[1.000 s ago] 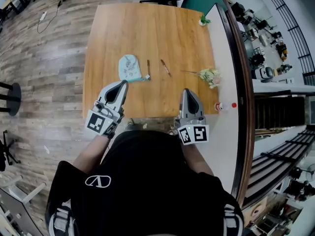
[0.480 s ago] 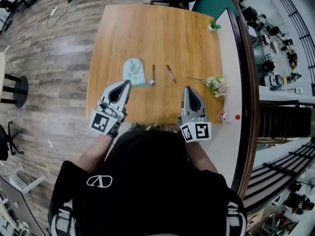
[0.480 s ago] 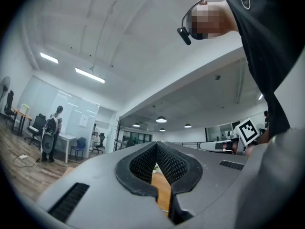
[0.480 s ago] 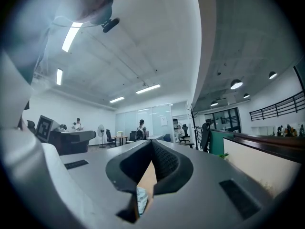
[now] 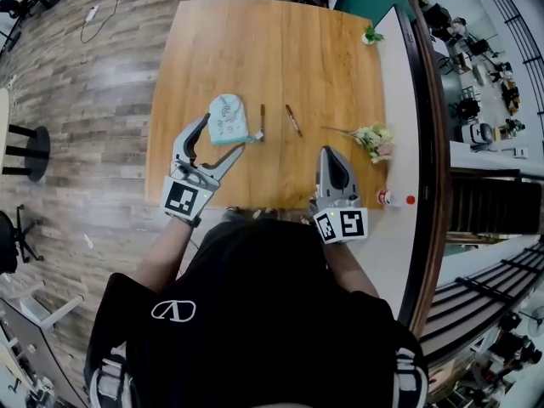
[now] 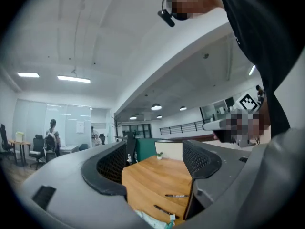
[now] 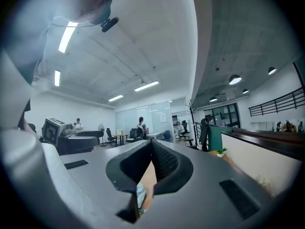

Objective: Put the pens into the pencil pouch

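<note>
A light blue pencil pouch [image 5: 228, 117] lies on the wooden table [image 5: 272, 49], with two dark pens to its right: one [image 5: 262, 119] beside it and one [image 5: 292, 120] further right. My left gripper [image 5: 223, 133] hovers at the pouch's near edge; its jaws have just been opening and stand wide with nothing between them. In the left gripper view [image 6: 155, 168] the pens [image 6: 177, 195] [image 6: 162, 210] and a corner of the pouch [image 6: 152, 221] show between the jaws. My right gripper [image 5: 331, 154] is shut and empty near the table's front edge, short of the pens. The right gripper view [image 7: 152, 152] shows a sliver of pouch [image 7: 140, 194].
A sprig of pale flowers [image 5: 371, 138] lies at the table's right edge. A small potted plant [image 5: 368, 34] stands at the far right corner. A small red-capped bottle [image 5: 388, 198] sits on the white ledge to the right. Wood floor surrounds the table.
The left gripper's jaws went from shut to wide open, and it rolled and moved up to the pouch's near edge. The right gripper edged forward, still shut.
</note>
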`<state>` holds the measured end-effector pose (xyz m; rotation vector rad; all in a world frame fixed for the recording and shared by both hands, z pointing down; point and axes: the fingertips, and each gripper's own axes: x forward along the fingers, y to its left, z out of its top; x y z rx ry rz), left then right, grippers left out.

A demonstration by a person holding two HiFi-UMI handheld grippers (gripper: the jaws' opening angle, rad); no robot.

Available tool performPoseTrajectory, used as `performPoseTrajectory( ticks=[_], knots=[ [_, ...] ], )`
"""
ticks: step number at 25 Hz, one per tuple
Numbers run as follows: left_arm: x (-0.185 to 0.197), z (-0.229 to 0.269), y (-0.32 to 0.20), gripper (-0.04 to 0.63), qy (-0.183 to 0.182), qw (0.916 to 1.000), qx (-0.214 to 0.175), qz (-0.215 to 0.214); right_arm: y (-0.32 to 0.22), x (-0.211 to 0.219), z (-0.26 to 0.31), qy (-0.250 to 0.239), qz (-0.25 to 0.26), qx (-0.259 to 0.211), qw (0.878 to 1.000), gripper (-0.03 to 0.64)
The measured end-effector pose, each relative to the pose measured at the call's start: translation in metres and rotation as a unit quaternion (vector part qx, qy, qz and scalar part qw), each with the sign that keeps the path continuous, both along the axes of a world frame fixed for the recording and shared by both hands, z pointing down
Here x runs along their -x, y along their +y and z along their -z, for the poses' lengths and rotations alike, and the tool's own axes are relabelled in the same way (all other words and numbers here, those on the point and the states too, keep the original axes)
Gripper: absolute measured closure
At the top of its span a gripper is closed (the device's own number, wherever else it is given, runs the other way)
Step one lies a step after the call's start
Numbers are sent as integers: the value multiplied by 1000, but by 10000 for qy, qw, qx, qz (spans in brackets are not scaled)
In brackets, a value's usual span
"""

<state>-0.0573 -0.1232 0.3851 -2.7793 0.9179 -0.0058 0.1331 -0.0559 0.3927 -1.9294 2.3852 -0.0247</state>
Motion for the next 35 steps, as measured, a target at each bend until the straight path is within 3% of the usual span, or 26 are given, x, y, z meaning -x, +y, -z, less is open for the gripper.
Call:
performPoseTrajectory(
  ticks=[5, 8, 12, 18, 23, 29, 31, 33, 35],
  knots=[
    [-7, -48, -24, 244, -1257, 9920, 105, -105, 2, -10, -2, -7, -69, 70, 10000, 618],
    [-12, -95, -43, 241, -2135, 9765, 129, -278, 3, -14, -4, 28, -90, 122, 9999, 618],
    [-21, -157, -67, 241, -3220, 9444, 123, -656, 5, -22, -12, 46, -180, 277, 9994, 618],
    [-19, -273, -84, 241, -4572, 8778, 549, -1322, 13, -33, -29, 23, -334, 500, 9982, 618],
    [-7, -346, -89, 242, -5283, 8296, 901, -1566, 15, -36, -36, 58, -431, 667, 9968, 618],
    [4, -402, -84, 269, -5749, 7845, 1365, -1883, 18, -38, -47, 124, -507, 830, 9952, 618],
    [5, -414, -81, 311, -5847, 7739, 1447, -1956, 18, -39, -50, 131, -523, 868, 9948, 618],
    [4, -417, -77, 357, -5879, 7684, 1494, -2041, 18, -38, -50, 137, -517, 893, 9946, 618],
    [3, -418, -72, 459, -5930, 7624, 1476, -2128, 18, -37, -50, 138, -517, 908, 9944, 618]
  ],
)
